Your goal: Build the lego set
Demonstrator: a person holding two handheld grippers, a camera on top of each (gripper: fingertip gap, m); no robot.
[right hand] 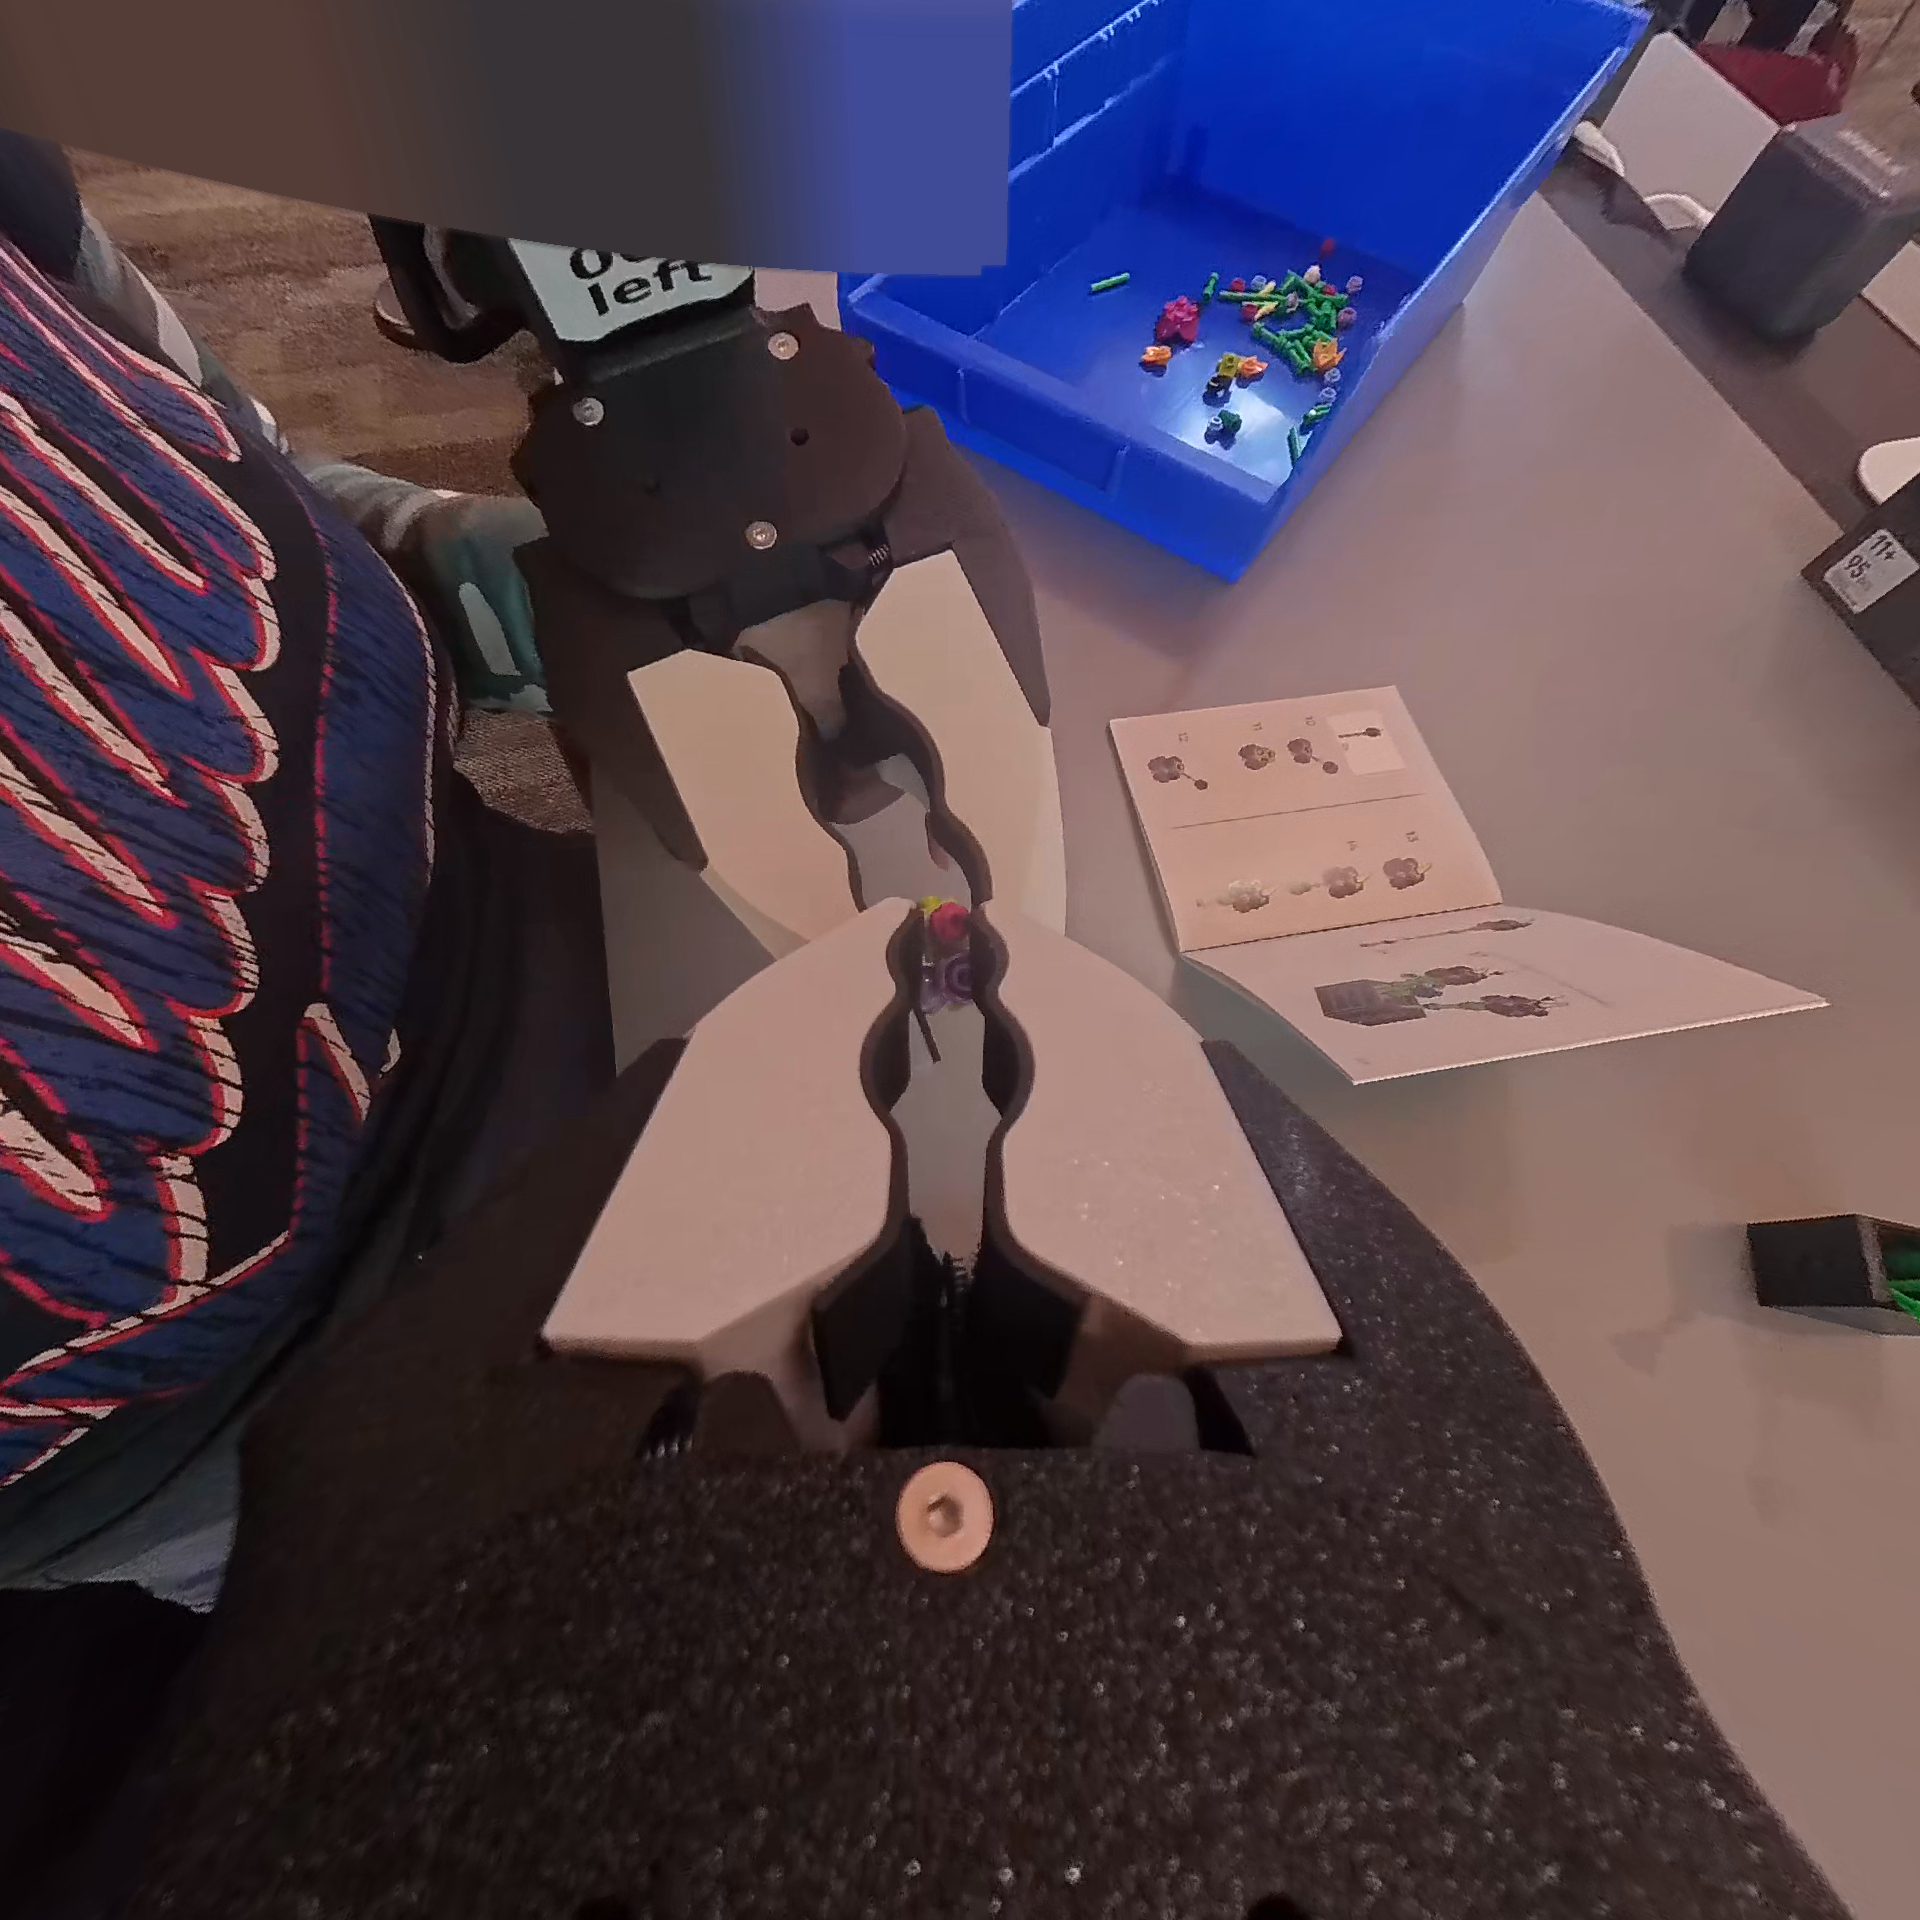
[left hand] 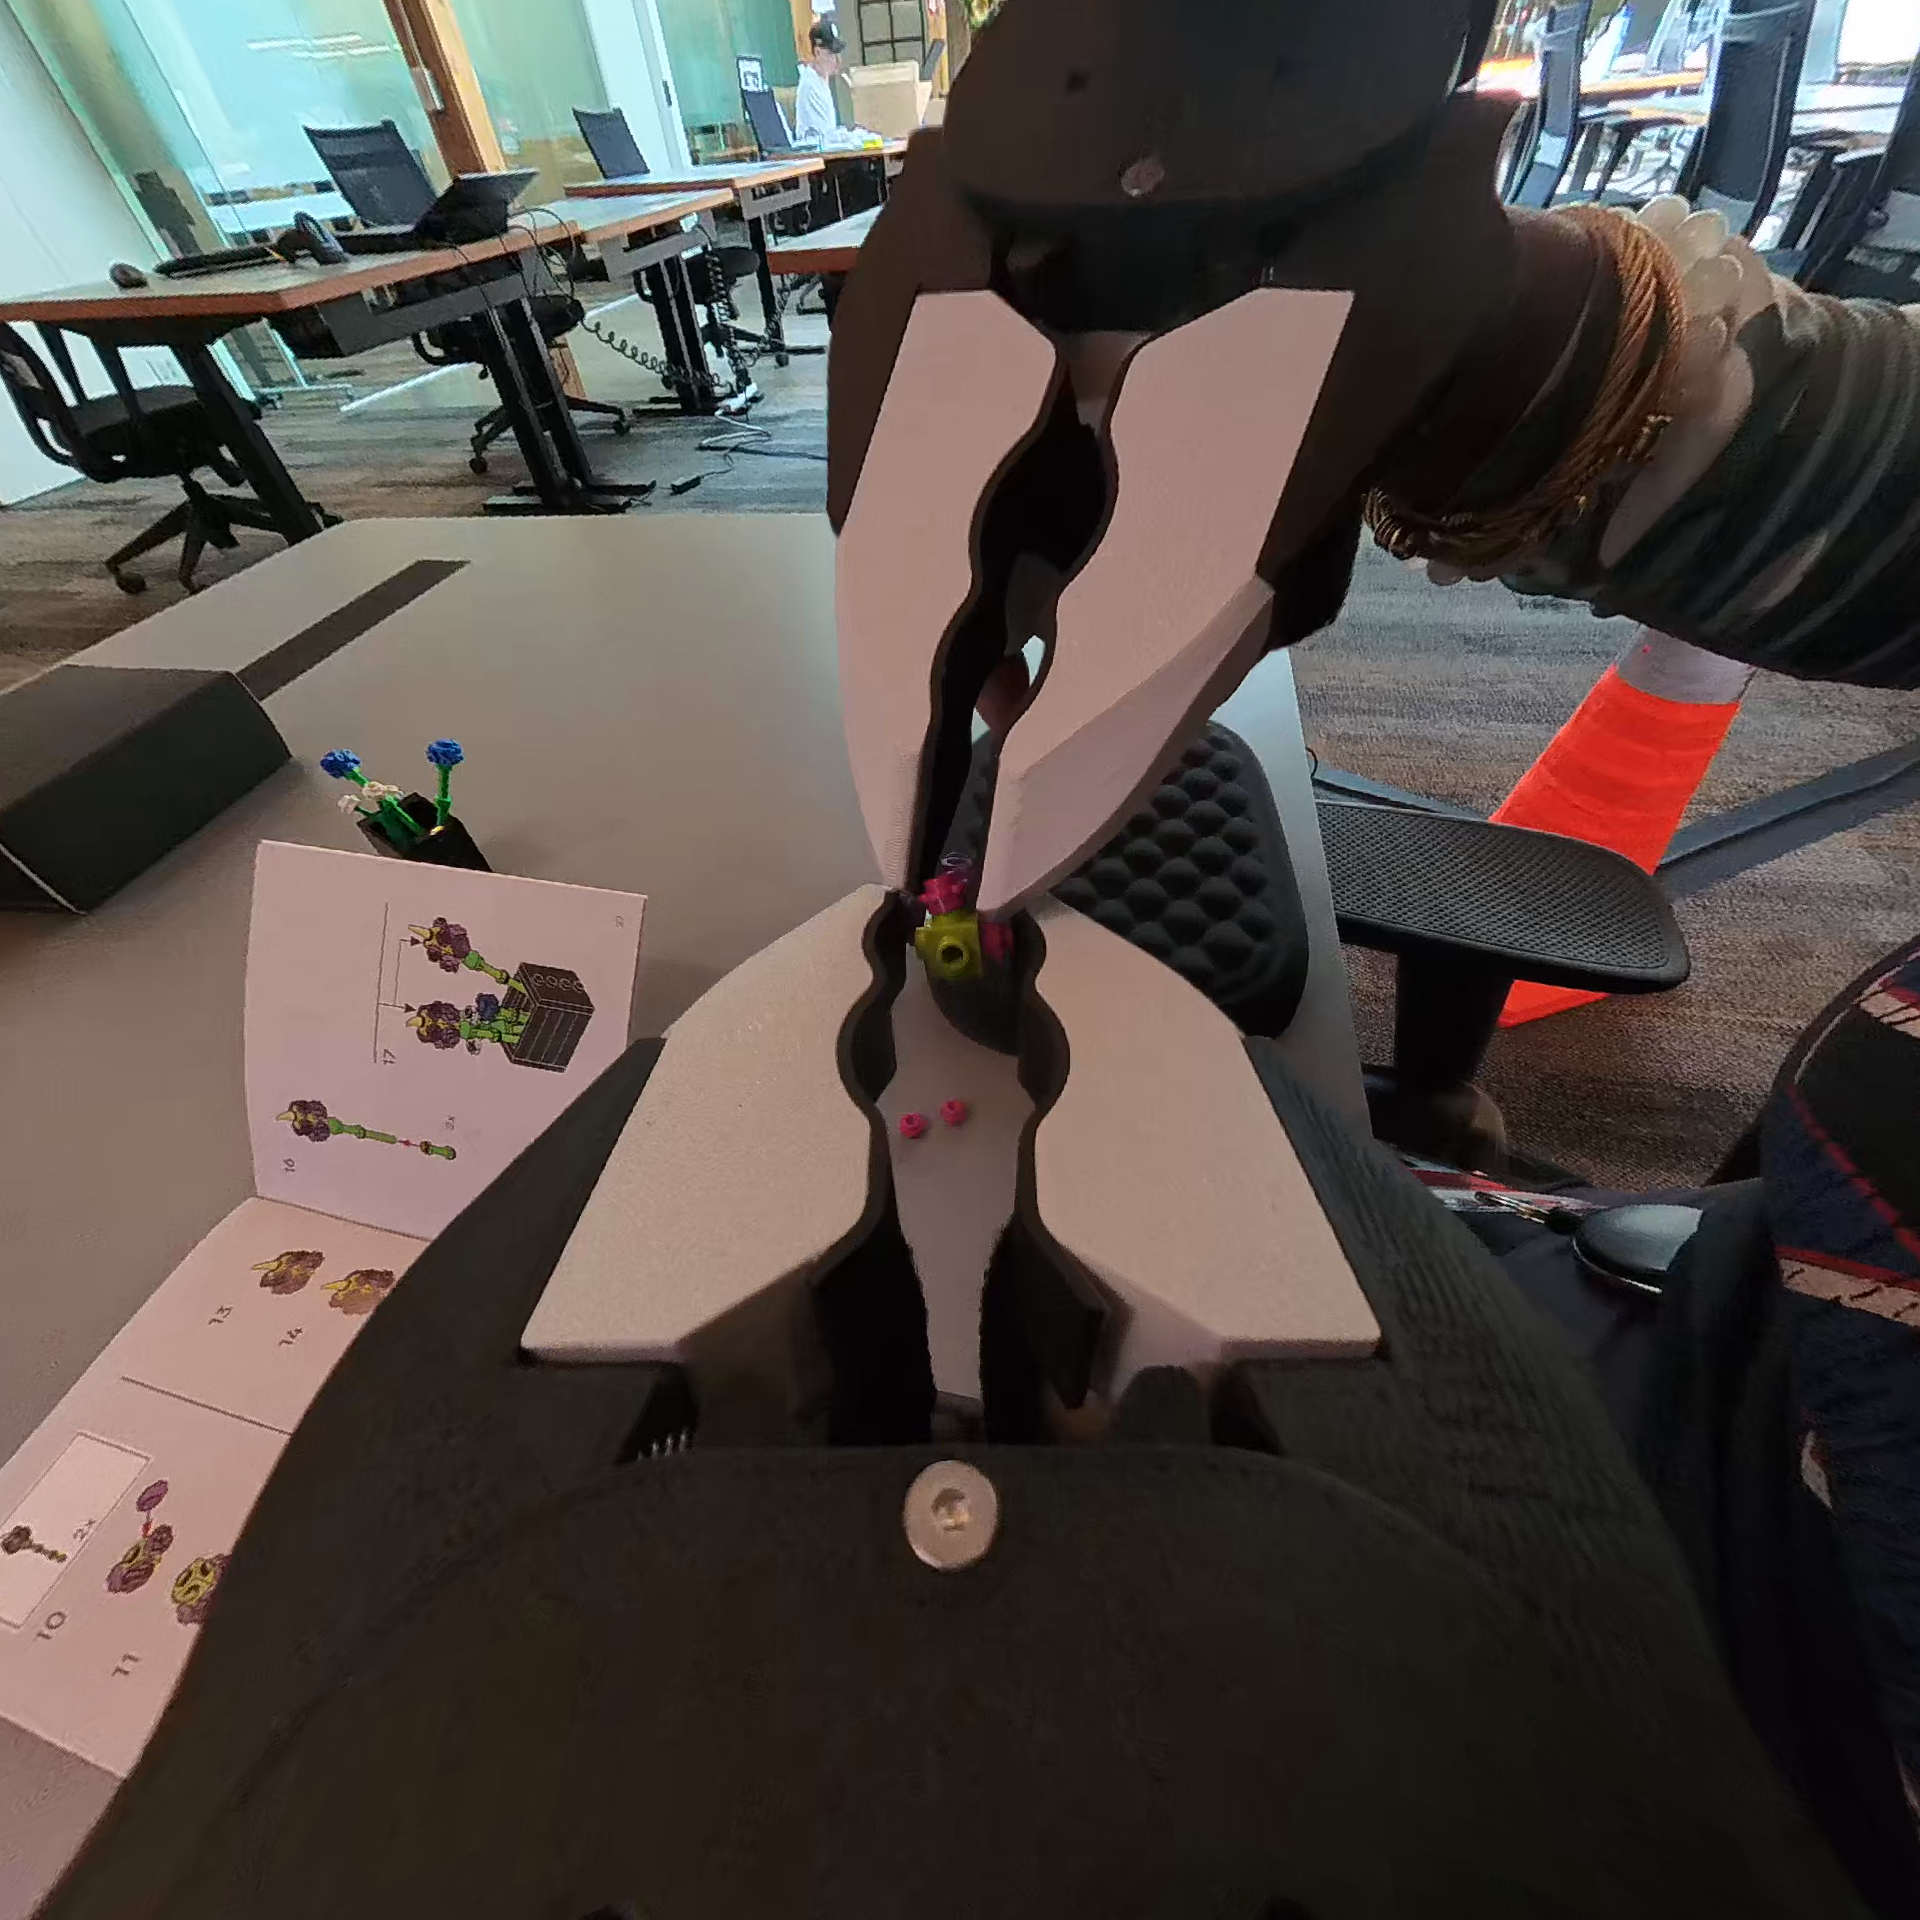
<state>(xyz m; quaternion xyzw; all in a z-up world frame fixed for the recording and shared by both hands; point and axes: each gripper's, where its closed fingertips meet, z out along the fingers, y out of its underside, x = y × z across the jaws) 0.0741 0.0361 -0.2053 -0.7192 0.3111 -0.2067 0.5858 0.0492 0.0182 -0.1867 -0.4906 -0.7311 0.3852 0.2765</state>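
My left gripper point(left hand: 951, 923) is shut on a small lime-yellow lego piece point(left hand: 948, 948) with magenta studs on it, held in the air past the table edge. My right gripper point(left hand: 951, 885) comes in from above, tip to tip with the left. In the right wrist view my right gripper point(right hand: 940, 930) is shut on a small purple flower piece point(right hand: 948, 982) with a thin black stem. That piece touches the lime and magenta piece point(right hand: 943, 918) held by the left gripper point(right hand: 940, 896). Two loose magenta studs point(left hand: 932, 1118) lie on the table below.
An open instruction booklet point(left hand: 436, 997) point(right hand: 1351, 862) lies on the grey table point(left hand: 623, 675). A black lego pot with blue flowers point(left hand: 421, 805) stands behind it. A blue bin point(right hand: 1195, 478) holds several loose pieces. An office chair point(left hand: 1496, 914) and an orange cone point(left hand: 1621, 769) stand beside the table. Only a small space, under 4 cm, lies between the two pairs of fingers.
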